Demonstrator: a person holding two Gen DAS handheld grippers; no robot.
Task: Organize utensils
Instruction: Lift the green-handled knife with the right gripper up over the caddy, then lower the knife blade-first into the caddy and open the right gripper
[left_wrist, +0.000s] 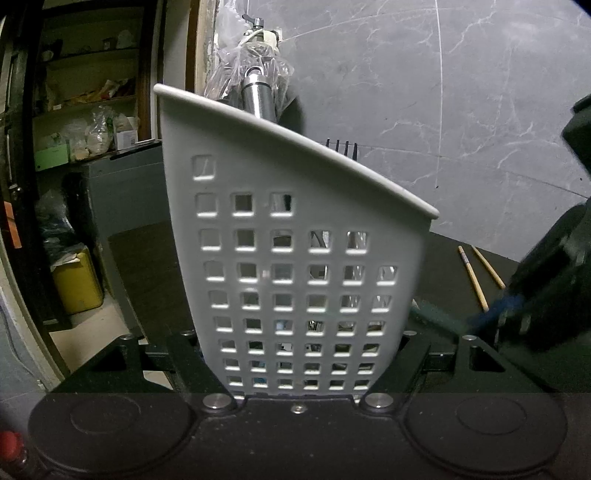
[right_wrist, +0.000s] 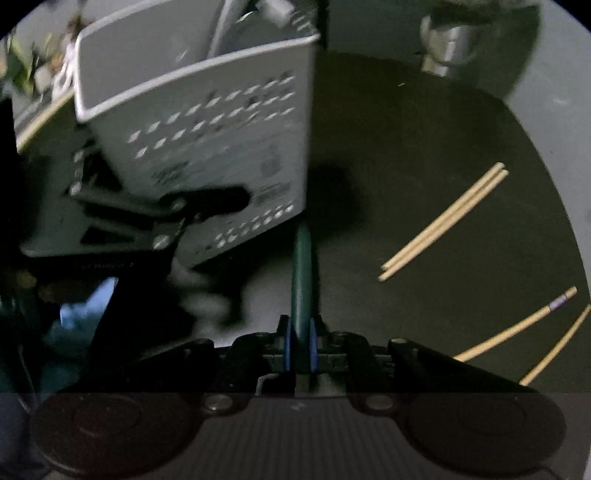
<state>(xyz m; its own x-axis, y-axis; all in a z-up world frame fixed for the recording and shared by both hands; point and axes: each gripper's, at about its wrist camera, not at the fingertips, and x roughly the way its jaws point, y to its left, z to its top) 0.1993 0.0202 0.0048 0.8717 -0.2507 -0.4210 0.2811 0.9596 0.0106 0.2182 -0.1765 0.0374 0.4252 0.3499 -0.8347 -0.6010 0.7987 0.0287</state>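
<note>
A white perforated utensil caddy fills the left wrist view, tilted, with my left gripper shut on its lower part. Black fork tines and a metal handle stick out above its rim. In the right wrist view my right gripper is shut on a dark green utensil handle, which points at the lower corner of the caddy. The right gripper also shows at the right edge of the left wrist view, blurred. Several wooden chopsticks lie on the dark table.
Two more chopsticks lie near the table's right edge. A shiny metal vessel stands at the back of the dark round table. A grey marble wall is behind. Shelves and a yellow canister are at left.
</note>
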